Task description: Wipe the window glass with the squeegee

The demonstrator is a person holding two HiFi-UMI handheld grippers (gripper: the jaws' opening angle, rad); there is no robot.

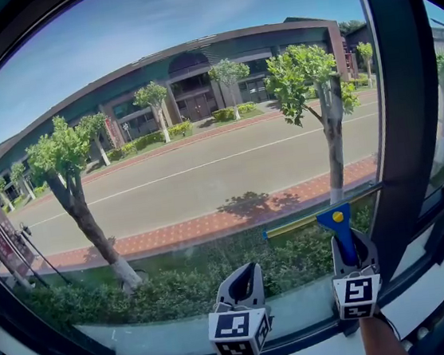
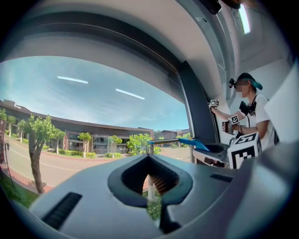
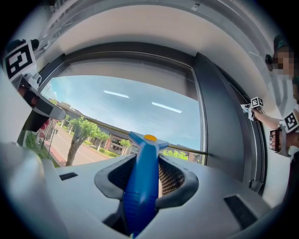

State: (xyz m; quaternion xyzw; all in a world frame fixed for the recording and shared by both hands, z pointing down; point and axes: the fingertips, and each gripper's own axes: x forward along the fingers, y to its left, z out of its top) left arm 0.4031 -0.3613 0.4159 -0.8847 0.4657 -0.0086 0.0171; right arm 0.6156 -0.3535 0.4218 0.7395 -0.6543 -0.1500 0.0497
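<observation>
The right gripper (image 1: 351, 247) clamps the squeegee (image 1: 336, 227) by its handle, blade low on the glass (image 1: 199, 119) beside the right frame (image 1: 402, 110). The left gripper (image 1: 241, 279) is closed on nothing. Open glass lies left.

**Blue squeegee, grey grippers, dark frame**
The squeegee (image 1: 337, 227) has a blue handle with a yellow dot and a yellow-green blade bar. The left gripper (image 1: 248, 270) and right gripper (image 1: 350, 239) are grey, each bearing black-and-white square markers. The window frame (image 1: 402, 110) is near-black. Far outside are blue sky (image 1: 147, 21), green trees (image 1: 306, 74), a grey road (image 1: 206, 175) with a white line, and red-brick pavement (image 1: 212, 224).
</observation>
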